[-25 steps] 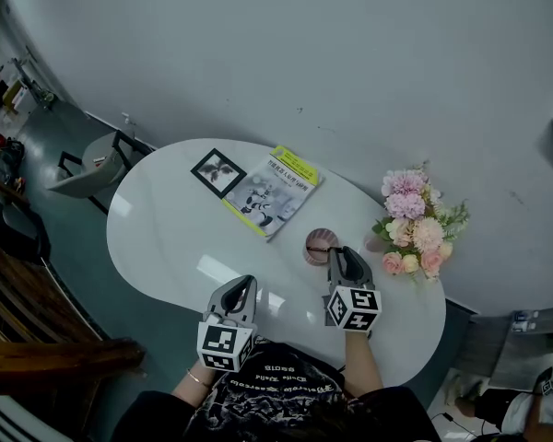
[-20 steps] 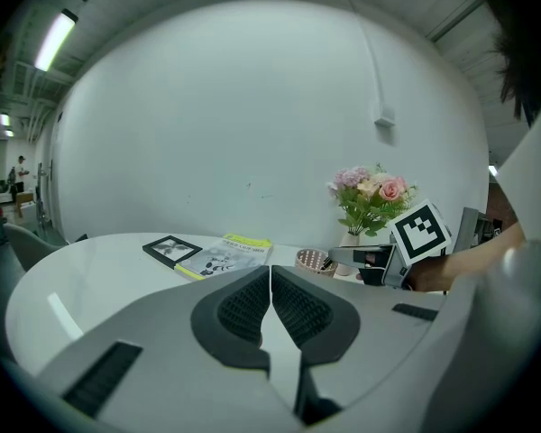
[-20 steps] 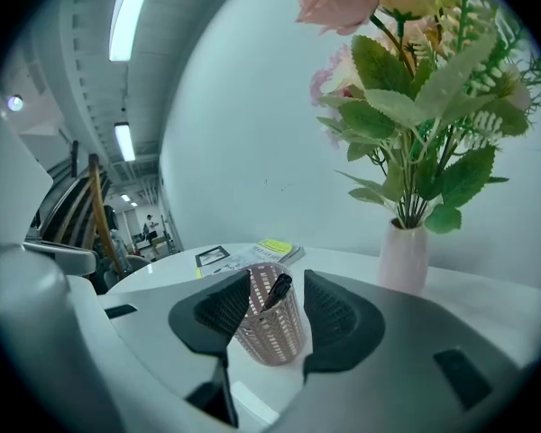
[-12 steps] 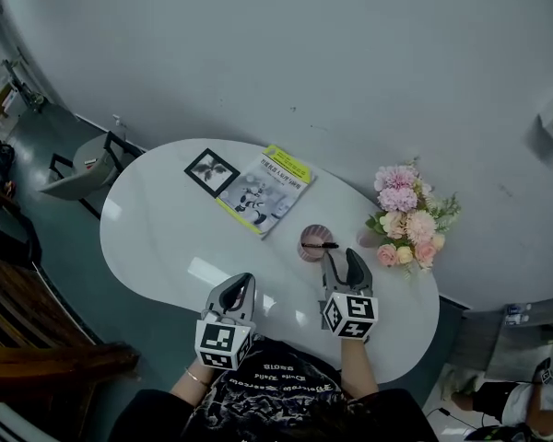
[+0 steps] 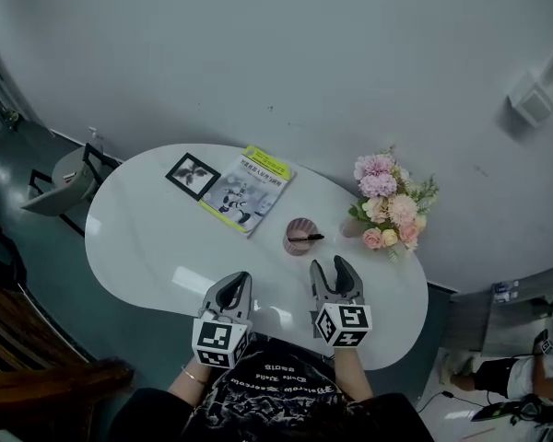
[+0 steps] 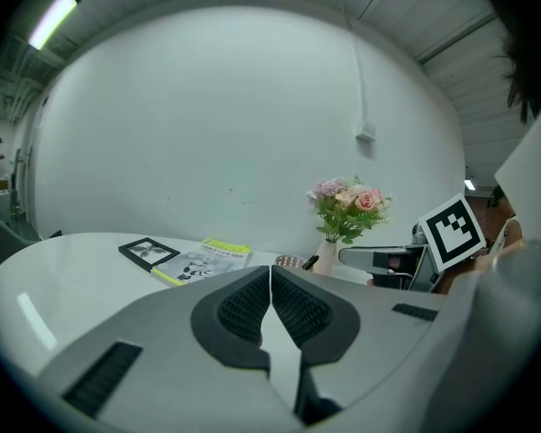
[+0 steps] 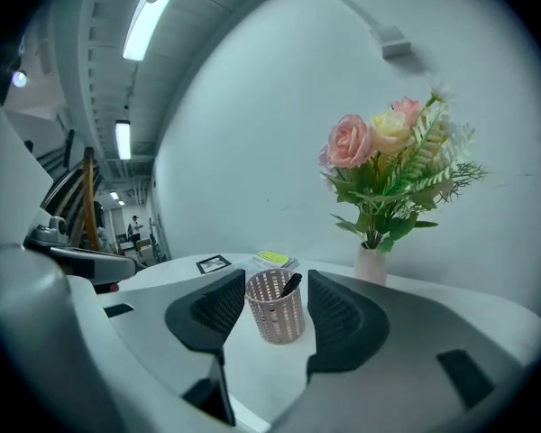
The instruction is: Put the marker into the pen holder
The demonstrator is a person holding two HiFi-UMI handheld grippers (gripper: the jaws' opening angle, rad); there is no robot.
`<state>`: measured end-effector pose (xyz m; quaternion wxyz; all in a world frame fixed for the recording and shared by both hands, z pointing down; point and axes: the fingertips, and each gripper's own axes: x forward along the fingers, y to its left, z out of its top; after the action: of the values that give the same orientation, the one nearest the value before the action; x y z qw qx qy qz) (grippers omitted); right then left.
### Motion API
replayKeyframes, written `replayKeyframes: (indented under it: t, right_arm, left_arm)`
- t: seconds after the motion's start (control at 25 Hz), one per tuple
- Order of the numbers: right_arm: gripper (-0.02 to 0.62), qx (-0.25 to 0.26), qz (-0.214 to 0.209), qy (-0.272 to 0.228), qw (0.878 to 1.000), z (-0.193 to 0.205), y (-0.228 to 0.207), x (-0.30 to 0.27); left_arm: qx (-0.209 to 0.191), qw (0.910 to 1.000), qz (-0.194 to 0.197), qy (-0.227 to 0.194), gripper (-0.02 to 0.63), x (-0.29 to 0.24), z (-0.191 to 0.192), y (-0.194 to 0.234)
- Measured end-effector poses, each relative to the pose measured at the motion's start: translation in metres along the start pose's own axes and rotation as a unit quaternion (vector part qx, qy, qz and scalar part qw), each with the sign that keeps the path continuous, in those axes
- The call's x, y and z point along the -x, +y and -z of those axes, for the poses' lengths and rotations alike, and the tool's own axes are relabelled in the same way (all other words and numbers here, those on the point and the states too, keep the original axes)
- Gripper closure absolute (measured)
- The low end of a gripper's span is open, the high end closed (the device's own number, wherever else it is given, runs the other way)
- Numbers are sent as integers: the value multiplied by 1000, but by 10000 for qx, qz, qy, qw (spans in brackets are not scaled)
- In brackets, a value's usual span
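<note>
The marker (image 5: 308, 238) is leaning in the holder (image 5: 295, 239). The right gripper (image 5: 330, 267), having just been opening, is holding its fingers wide and empty. The left gripper (image 5: 241, 278) is keeping its fingers pressed together, empty.

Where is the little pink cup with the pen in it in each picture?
Head view: the cup sits mid-picture on the white table, left of the flowers.
Left gripper view: tiny, just right of centre, peeking over the shut left hand-held gripper.
Right gripper view: low centre, beyond the right hand-held gripper; its jaws have just been opening and hold nothing.
Shared landmark: the flowers, always right of the cup.
</note>
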<state>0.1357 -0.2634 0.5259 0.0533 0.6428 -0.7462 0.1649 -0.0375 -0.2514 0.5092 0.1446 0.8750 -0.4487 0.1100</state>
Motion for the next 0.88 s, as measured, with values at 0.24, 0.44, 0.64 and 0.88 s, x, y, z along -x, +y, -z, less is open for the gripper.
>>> replayKeyframes:
  t: [0.24, 0.44, 0.64, 0.88]
  right_arm:
    - [370, -79, 143, -80, 9998, 3, 5, 22]
    - [370, -17, 201, -51, 9998, 10, 15, 39]
    - [465, 52, 262, -62, 9996, 14, 21, 53]
    - [554, 173, 231, -43, 9996, 18, 30, 63]
  left_arm:
    - [-26, 9997, 255, -1, 580, -1, 5, -8]
    - [-42, 9992, 393, -30, 580, 0, 5, -12]
    - [-101, 9982, 587, -59, 580, 4, 6, -23]
    - [-101, 9971, 745, -86, 580, 8, 11, -29]
